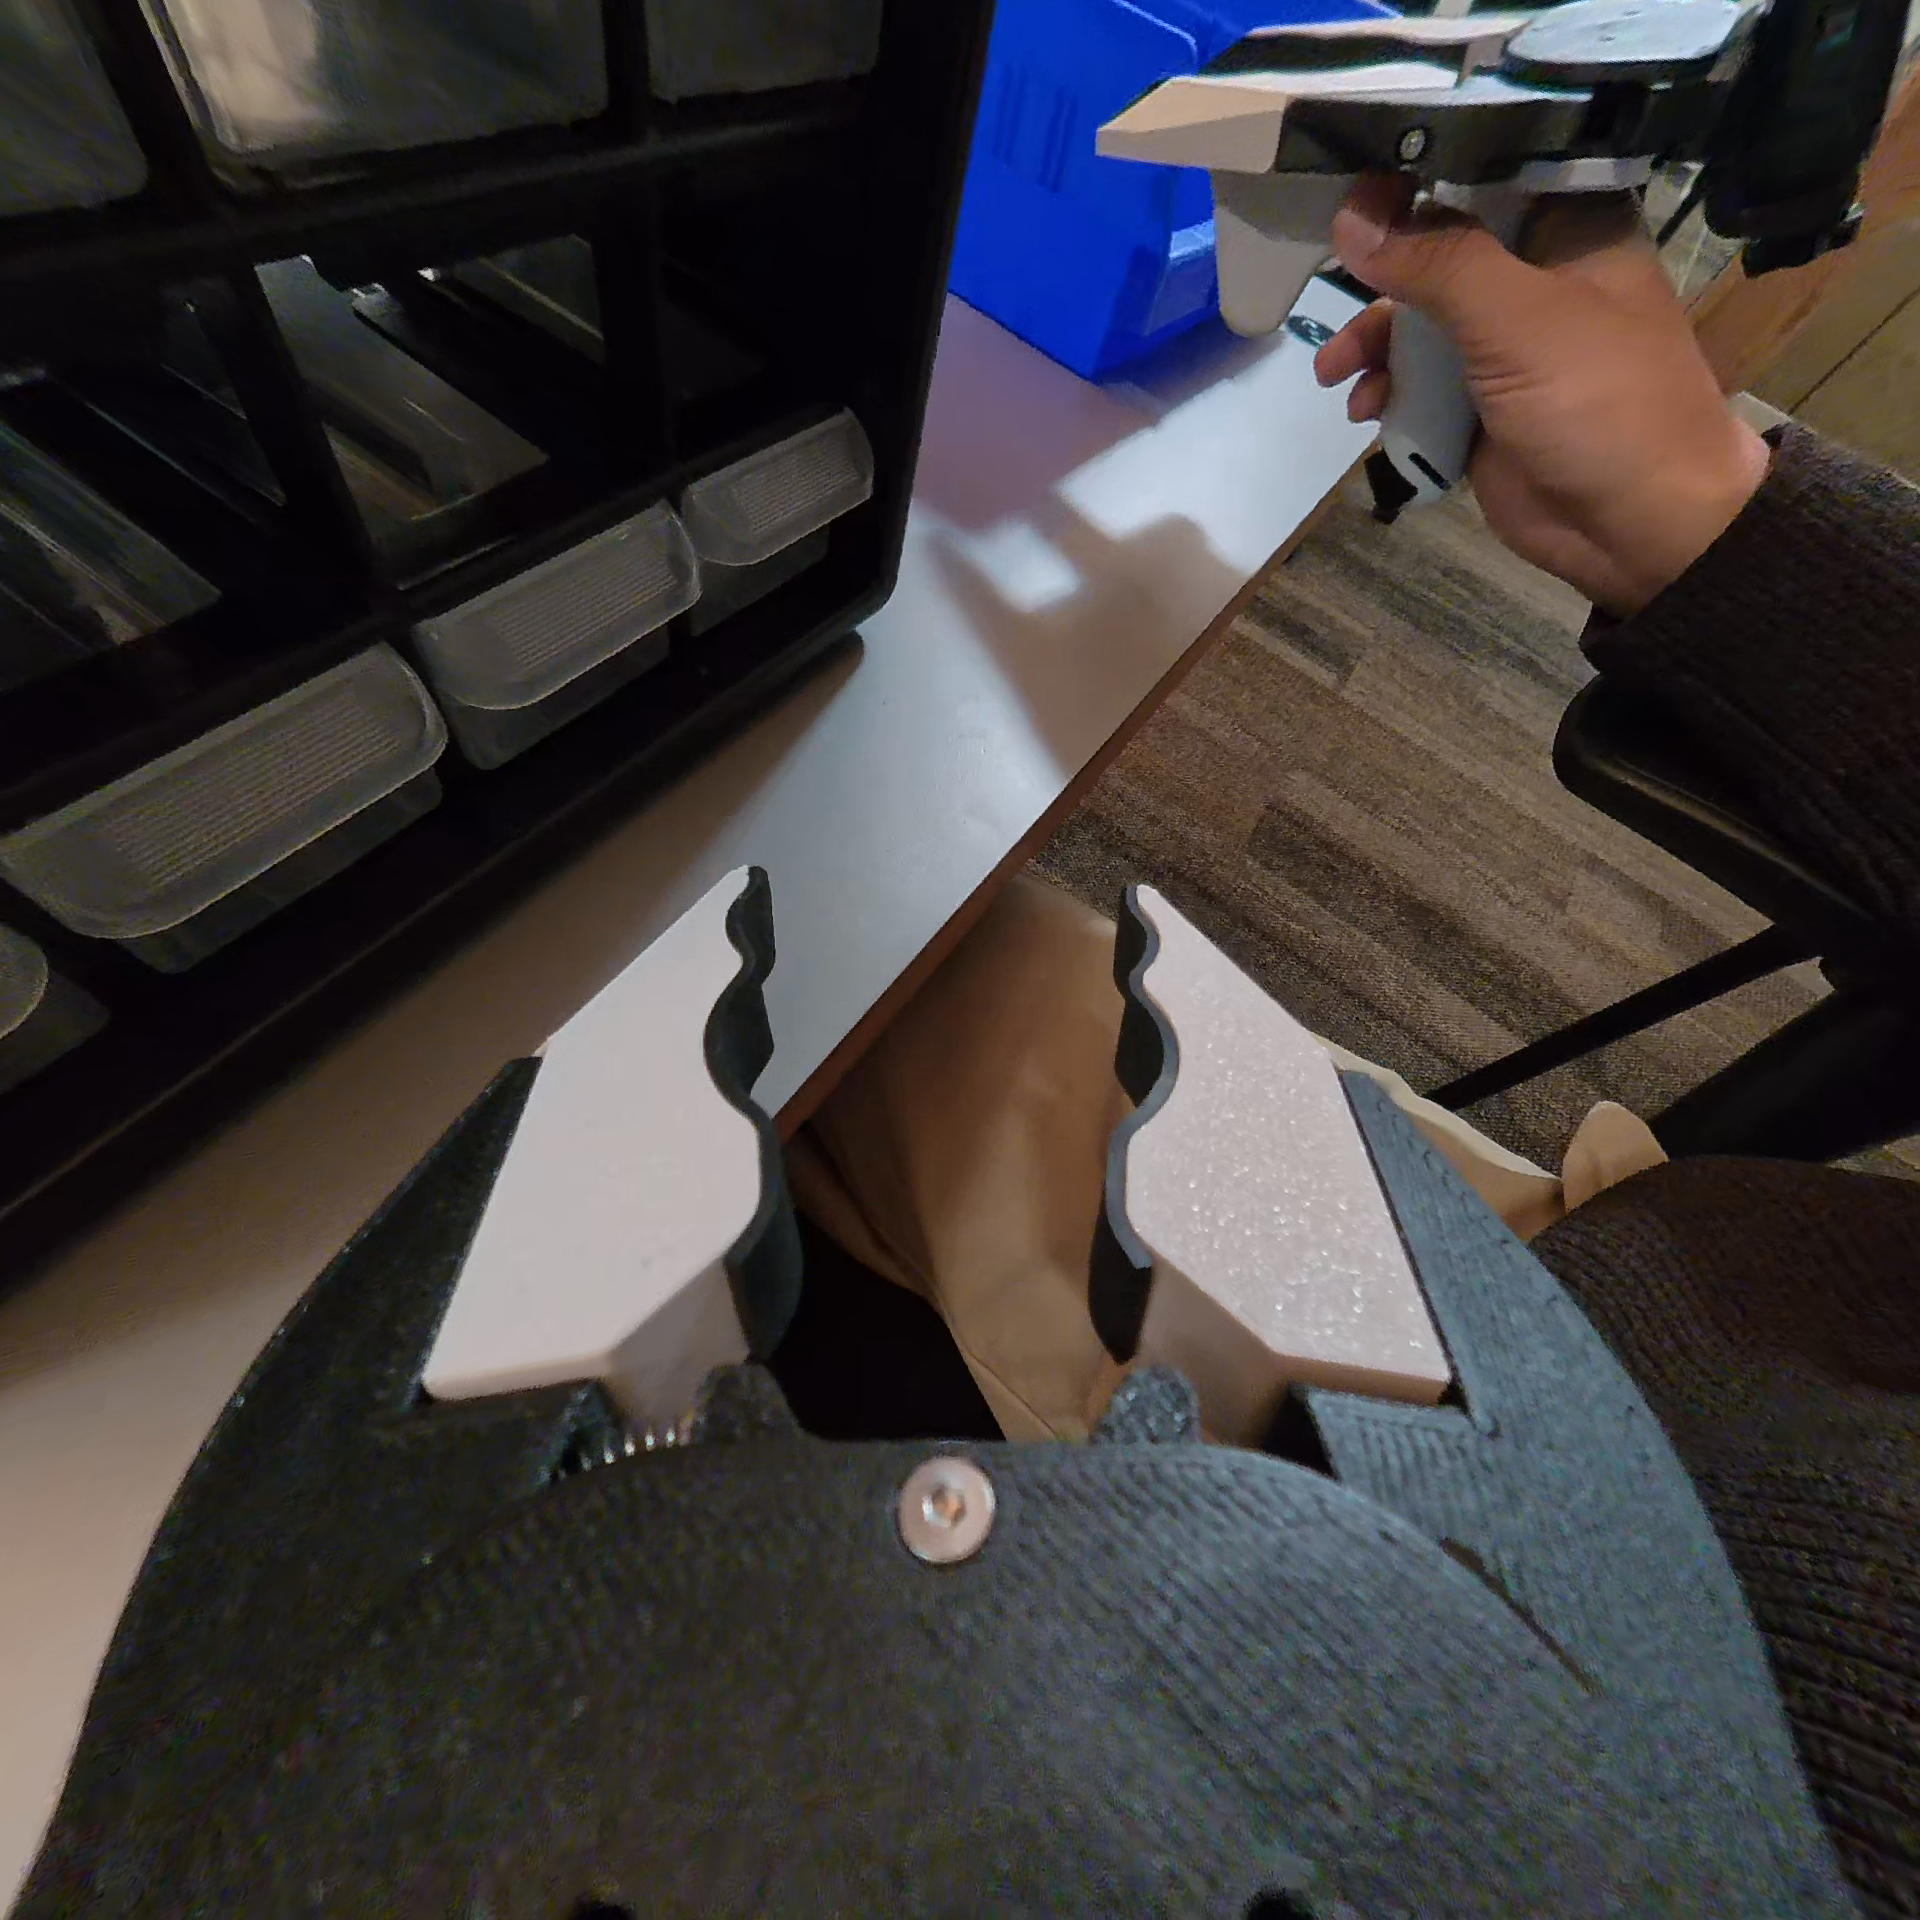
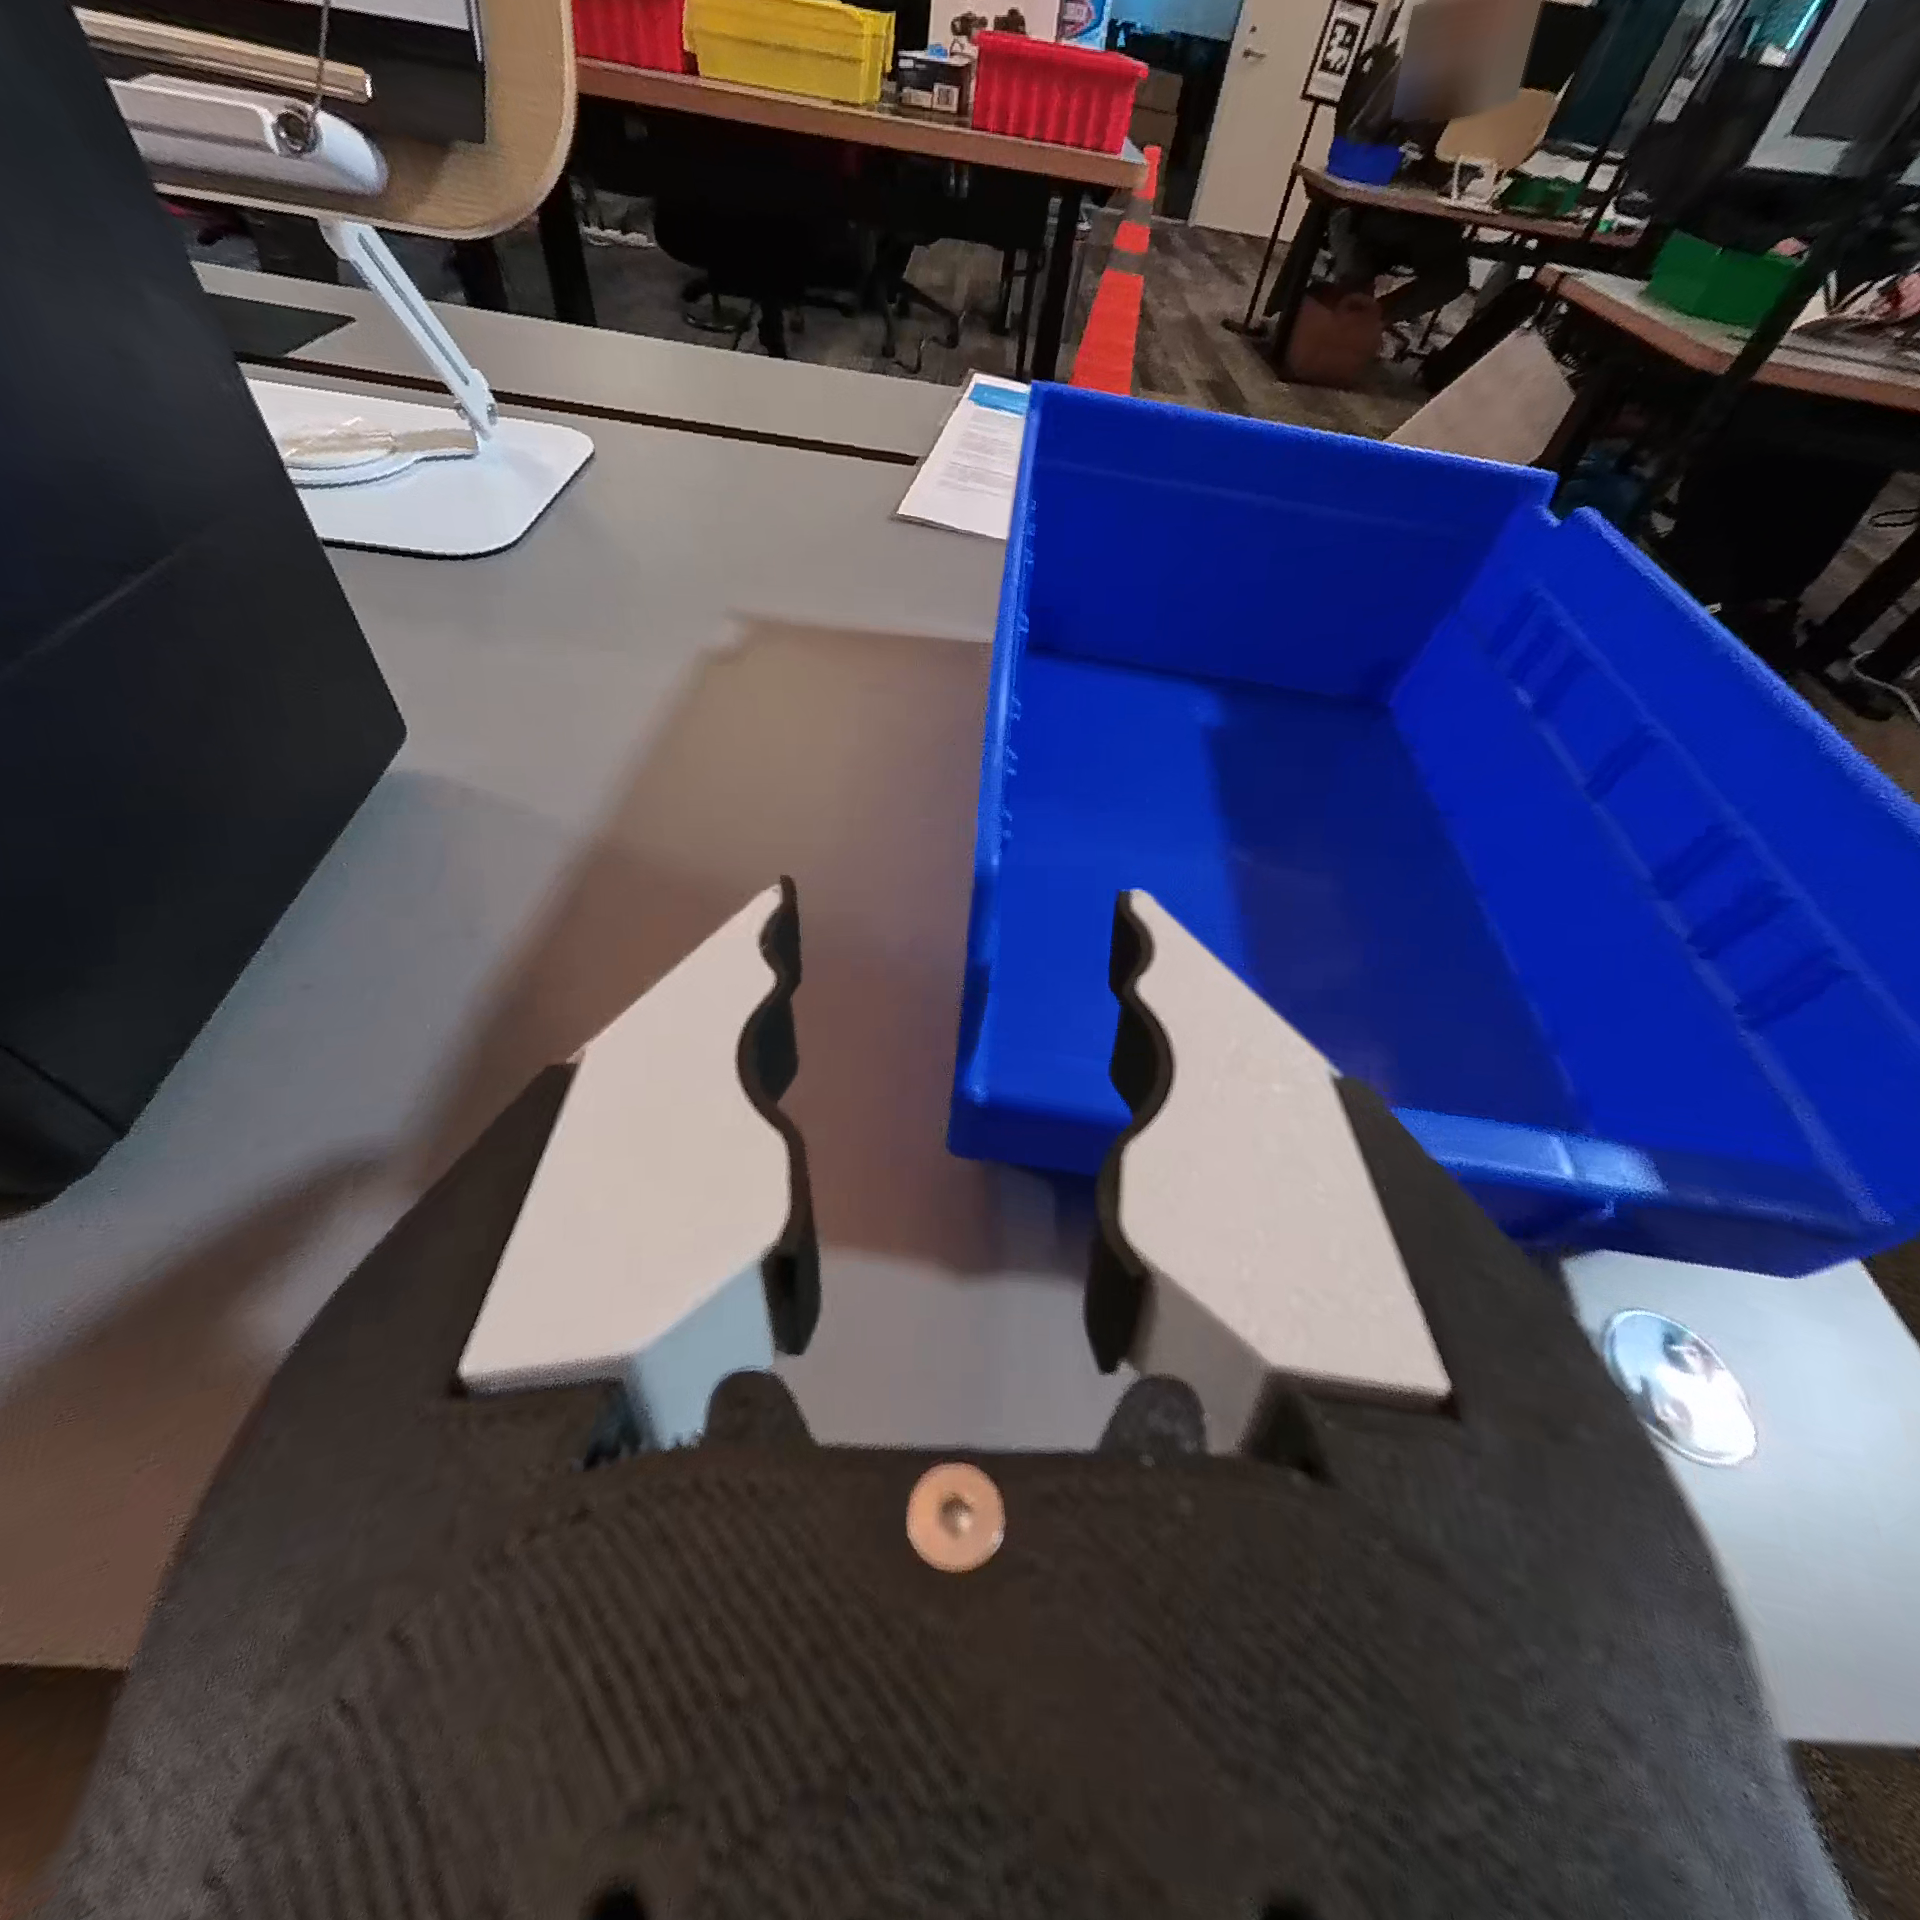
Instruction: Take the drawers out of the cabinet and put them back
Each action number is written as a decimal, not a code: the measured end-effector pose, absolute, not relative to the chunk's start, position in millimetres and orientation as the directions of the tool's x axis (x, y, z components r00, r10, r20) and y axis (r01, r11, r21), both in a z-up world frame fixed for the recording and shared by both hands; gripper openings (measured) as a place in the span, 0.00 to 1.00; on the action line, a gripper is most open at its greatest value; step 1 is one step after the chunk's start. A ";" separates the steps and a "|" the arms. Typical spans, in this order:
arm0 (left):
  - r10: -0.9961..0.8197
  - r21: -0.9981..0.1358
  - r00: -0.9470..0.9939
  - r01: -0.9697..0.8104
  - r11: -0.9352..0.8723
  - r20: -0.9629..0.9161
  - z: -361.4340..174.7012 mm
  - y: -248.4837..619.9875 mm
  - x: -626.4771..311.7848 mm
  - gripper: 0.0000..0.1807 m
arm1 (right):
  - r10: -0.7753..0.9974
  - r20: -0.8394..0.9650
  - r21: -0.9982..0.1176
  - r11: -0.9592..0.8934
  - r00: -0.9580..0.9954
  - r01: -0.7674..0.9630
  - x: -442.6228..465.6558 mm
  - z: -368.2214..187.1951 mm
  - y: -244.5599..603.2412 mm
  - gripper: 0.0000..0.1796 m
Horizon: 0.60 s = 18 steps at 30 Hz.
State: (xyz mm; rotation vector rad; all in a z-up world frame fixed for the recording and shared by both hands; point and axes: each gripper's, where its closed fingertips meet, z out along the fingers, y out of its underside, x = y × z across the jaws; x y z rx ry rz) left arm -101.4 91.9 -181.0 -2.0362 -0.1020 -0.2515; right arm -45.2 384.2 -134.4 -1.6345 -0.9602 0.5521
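Note:
A black cabinet [image 1: 914, 312] stands on the grey table [image 1: 914, 707] at the left of the left wrist view. Clear plastic drawers [image 1: 561, 613] fill its bottom row, and the row above shows empty slots [image 1: 447, 416]. My left gripper [image 1: 945, 914] is open and empty, over the table's front edge to the right of the cabinet. My right gripper [image 2: 951, 904] is open and empty above the table, beside a blue bin [image 2: 1351, 831]. It also shows in the left wrist view [image 1: 1184, 135], held in a hand at the upper right. The cabinet's dark side [image 2: 156, 623] is at the left of the right wrist view.
The blue bin [image 1: 1070, 208] is empty and stands right of the cabinet. A white monitor stand [image 2: 436, 478] and a sheet of paper [image 2: 966, 457] lie behind. A round metal disc [image 2: 1678, 1387] sits in the table. A chair [image 1: 1745, 831] and carpet floor are beyond the table edge.

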 end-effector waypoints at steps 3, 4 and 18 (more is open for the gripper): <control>-0.031 -0.879 0.975 0.184 -0.439 0.220 -176.4 92.2 -103.4 0.34 | 0.848 0.131 -0.941 -0.058 0.514 0.334 -54.8 -141.6 377.0 0.24; -0.029 -0.879 0.975 0.186 -0.438 0.221 -176.4 92.1 -103.9 0.35 | 0.857 0.130 -0.938 -0.057 0.498 0.342 -57.9 -143.8 374.3 0.25; -0.032 -0.868 0.972 0.193 -0.457 0.233 -181.1 92.8 -103.0 0.35 | 0.914 0.097 -0.934 -0.053 0.395 0.353 -57.7 -143.1 363.1 0.05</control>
